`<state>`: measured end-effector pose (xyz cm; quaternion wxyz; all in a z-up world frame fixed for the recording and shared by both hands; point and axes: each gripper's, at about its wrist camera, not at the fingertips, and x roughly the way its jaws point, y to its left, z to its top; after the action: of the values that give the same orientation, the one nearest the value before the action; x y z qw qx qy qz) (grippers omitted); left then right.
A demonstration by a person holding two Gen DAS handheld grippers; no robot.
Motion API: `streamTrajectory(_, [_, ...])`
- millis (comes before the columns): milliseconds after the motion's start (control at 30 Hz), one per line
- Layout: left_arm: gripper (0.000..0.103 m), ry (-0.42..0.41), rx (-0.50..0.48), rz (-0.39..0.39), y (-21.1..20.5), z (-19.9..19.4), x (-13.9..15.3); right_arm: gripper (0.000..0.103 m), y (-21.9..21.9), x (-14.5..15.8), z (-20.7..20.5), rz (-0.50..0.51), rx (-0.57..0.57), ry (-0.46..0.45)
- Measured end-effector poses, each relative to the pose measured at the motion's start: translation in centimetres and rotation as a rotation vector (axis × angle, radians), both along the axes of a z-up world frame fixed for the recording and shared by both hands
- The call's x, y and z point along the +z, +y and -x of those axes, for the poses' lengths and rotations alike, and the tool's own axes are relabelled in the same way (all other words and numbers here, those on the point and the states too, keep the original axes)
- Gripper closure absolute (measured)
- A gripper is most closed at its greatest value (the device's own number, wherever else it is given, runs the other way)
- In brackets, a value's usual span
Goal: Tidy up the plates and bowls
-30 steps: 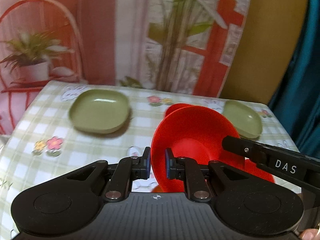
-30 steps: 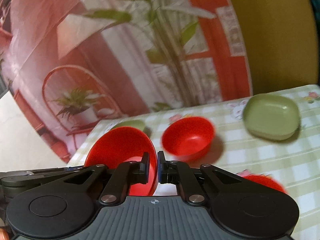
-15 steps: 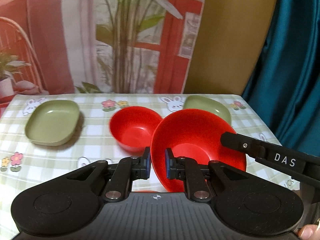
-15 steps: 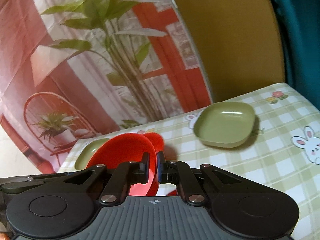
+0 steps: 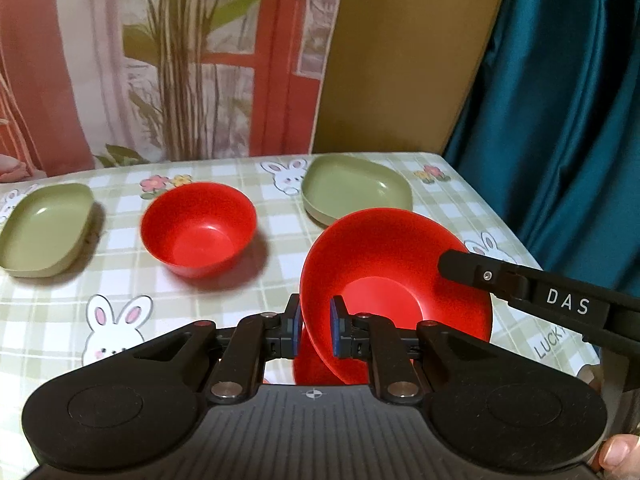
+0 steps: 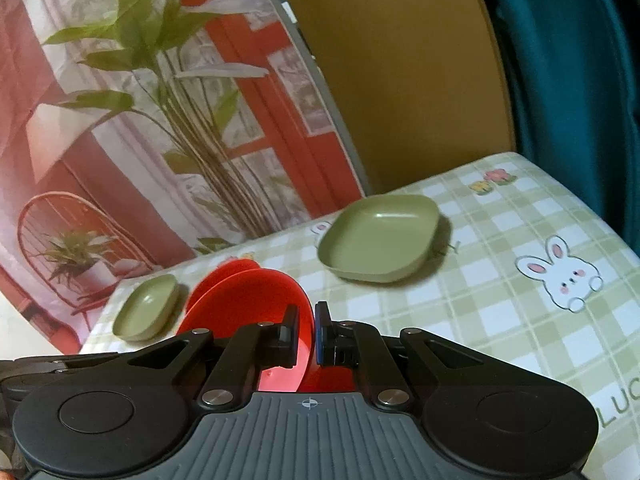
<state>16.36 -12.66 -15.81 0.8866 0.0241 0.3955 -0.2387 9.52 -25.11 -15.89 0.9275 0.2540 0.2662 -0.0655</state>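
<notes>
Both grippers hold one red bowl (image 5: pixel 392 280) by its rim above the table. My left gripper (image 5: pixel 314 330) is shut on its near rim; the right gripper's finger (image 5: pixel 520 284) clamps the far right rim. In the right wrist view my right gripper (image 6: pixel 306 338) is shut on the same red bowl (image 6: pixel 248 304). A second red bowl (image 5: pixel 198 228) stands on the table at centre left. A third red dish (image 5: pixel 316 368) lies under the held bowl, mostly hidden. One green plate (image 5: pixel 44 228) lies at the left, another green plate (image 5: pixel 356 190) at the back right.
The table has a green checked cloth with rabbits (image 5: pixel 116 320). Its right edge (image 5: pixel 500 216) runs by a teal curtain (image 5: pixel 560 120). A printed backdrop with plants (image 5: pixel 180 60) stands behind the table. The right green plate (image 6: pixel 380 236) and left green plate (image 6: pixel 148 306) also show in the right wrist view.
Both grippers have carried the held red bowl to the right and a little back. The second red bowl and left green plate now show further left in the left wrist view.
</notes>
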Motion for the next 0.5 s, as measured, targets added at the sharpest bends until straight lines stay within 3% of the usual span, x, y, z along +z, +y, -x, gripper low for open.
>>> streamTrajectory(500, [0.087,0.029,-0.042,-0.070,-1.1,0.1,-2.5,0.095,-0.4,-3.3,0.3,-0.029,-0.016,0.081])
